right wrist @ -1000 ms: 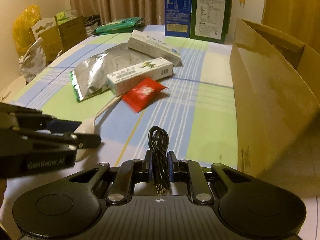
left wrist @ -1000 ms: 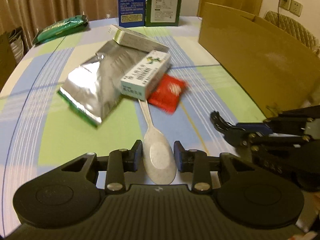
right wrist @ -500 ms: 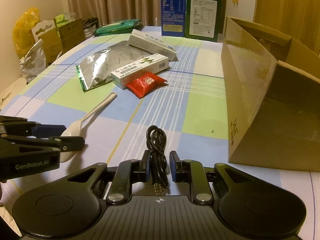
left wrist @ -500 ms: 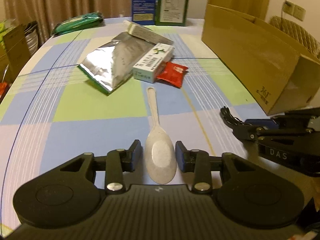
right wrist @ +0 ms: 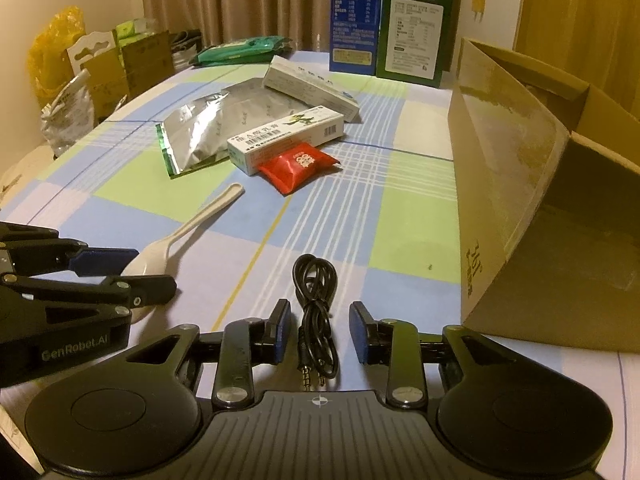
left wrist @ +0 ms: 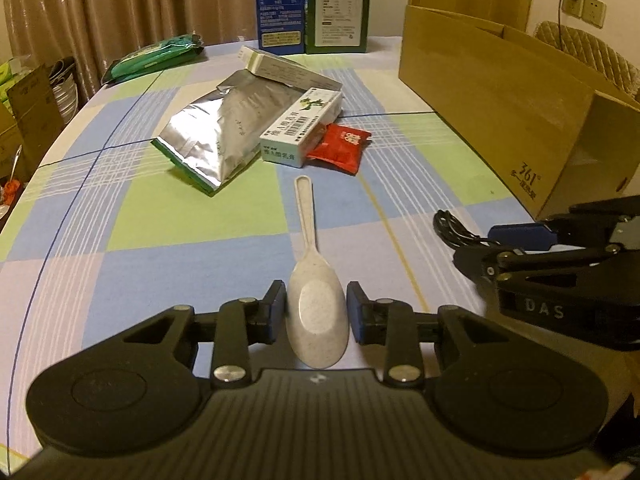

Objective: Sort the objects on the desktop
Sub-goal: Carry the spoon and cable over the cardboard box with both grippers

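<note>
A pale speckled spoon [left wrist: 316,296] lies on the checked tablecloth with its bowl between my left gripper's [left wrist: 316,312] fingers, which stand slightly apart from it; the left gripper is open. The spoon also shows in the right wrist view [right wrist: 188,232]. A coiled black audio cable [right wrist: 316,312] lies between my right gripper's [right wrist: 320,332] fingers, which are spread wide and clear of it. In the left wrist view the cable [left wrist: 452,228] pokes out beside the right gripper.
A silver foil pouch [left wrist: 216,136], a white-green box [left wrist: 300,128], a red sachet [left wrist: 340,146] and a grey box [left wrist: 280,68] lie mid-table. A large cardboard box [right wrist: 540,184] stands at right. Two upright cartons [left wrist: 312,4] and a green pack [left wrist: 156,58] are at the back.
Both grippers drew back toward the near table edge with spoon and cable. The right gripper then opened, letting the cable lie loose; the left fingers eased slightly off the spoon.
</note>
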Available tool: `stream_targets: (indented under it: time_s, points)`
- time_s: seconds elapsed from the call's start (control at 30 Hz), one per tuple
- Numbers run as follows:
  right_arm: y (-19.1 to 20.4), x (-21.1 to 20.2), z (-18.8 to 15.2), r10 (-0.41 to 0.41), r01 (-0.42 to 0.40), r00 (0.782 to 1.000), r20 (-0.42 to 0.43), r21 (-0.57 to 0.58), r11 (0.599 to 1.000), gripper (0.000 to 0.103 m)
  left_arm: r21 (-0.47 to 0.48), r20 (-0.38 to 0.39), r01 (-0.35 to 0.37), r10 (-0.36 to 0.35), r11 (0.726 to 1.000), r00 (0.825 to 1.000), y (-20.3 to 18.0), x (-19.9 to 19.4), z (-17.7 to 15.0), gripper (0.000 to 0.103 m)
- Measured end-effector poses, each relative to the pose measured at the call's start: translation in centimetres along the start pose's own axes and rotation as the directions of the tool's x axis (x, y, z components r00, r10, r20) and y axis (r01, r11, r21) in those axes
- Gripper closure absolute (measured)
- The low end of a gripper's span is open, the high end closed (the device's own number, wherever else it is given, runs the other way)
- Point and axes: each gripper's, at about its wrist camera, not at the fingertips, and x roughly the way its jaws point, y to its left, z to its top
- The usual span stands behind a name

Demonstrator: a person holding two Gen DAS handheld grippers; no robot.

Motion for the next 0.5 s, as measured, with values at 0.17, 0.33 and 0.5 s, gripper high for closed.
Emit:
stream_targets:
  time_s: [0.17, 0.33, 0.5]
  points:
    - [0.5, 0.0, 0.2, -0.004, 0.004, 1.000, -0.009, -0.023, 1.000, 0.091, 0.013, -0.003, 0.011, -0.011, 1.000, 1.000, -0.3, -0.2, -0.1, 0.076]
    - [0.4, -0.7, 0.5, -0.011, 0.012, 1.000, 0.029, -0.011, 1.000, 0.093, 0.012, 0.014, 0.027, -0.027, 1.000, 1.000, -0.5, -0.9, 0.1, 0.076]
    - [0.3, -1.6, 1.1, -0.015, 0.015, 0.997, 0.078, 0.000, 1.000, 0.093, 0.006, 0.039, 0.029, -0.029, 1.000, 0.999, -0.5, -1.5, 0.5, 0.076]
